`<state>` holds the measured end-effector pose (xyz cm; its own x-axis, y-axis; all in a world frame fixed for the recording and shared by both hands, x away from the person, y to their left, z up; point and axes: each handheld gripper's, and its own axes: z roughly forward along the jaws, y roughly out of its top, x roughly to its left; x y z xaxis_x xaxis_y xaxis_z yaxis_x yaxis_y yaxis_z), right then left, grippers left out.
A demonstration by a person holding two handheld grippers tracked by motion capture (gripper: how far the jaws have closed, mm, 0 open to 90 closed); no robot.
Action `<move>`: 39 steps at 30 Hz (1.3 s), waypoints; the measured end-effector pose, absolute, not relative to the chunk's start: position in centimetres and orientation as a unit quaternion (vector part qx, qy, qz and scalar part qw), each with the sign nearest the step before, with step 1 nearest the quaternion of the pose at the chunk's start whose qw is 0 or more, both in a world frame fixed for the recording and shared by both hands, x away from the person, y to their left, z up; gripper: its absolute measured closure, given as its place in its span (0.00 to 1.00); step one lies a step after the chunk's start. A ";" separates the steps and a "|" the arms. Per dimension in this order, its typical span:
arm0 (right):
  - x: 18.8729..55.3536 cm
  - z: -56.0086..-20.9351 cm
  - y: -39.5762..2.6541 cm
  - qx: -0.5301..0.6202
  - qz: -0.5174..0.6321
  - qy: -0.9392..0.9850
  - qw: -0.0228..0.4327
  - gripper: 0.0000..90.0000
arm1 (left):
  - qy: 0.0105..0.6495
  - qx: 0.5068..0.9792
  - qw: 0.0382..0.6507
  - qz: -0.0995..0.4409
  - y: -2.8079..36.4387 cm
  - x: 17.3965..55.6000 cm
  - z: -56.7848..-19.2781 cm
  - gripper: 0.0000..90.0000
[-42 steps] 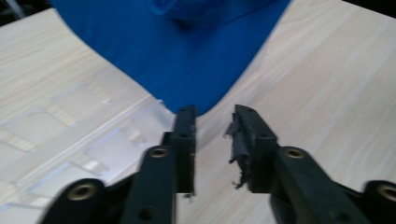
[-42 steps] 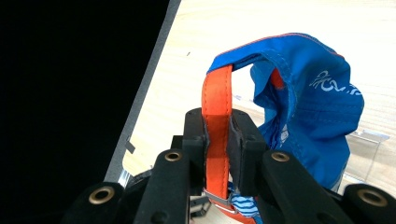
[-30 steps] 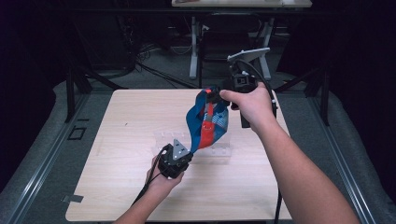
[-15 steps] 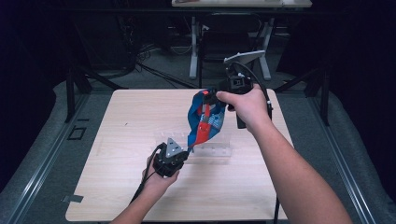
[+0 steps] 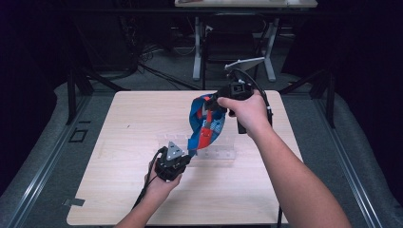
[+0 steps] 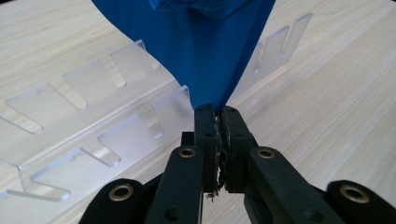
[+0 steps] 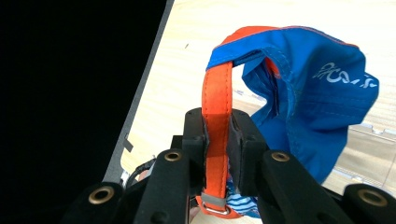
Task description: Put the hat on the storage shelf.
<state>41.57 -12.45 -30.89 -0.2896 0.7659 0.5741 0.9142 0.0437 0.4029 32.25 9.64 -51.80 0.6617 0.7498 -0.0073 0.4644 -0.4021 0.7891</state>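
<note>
My left gripper (image 6: 217,116) pinches the blue cap's (image 5: 205,124) lower edge; my right gripper (image 7: 218,122) clamps its orange strap (image 7: 216,93).

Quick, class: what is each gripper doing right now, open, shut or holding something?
Left gripper: shut on the blue cloth.
Right gripper: shut on the orange strap.

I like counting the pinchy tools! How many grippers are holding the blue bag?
2. The left gripper pinches the blue bag at its bottom tip, near the clear rack; the right gripper clamps its orange strap at the top.
</note>
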 end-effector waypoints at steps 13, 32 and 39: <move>42.1 -32.2 -12.4 -0.592 -0.355 -0.716 0.105 0.87 | 0.380 0.812 0.409 0.172 10.2 32.1 -52.2 0.92; 42.6 -34.7 -12.3 -0.603 -0.333 -0.718 0.100 0.87 | 0.380 0.809 0.415 0.172 11.1 31.6 -51.6 0.77; 42.7 -35.3 -12.9 -0.611 -0.326 -0.715 0.099 0.87 | 0.383 0.806 0.416 0.175 11.6 31.5 -51.9 0.75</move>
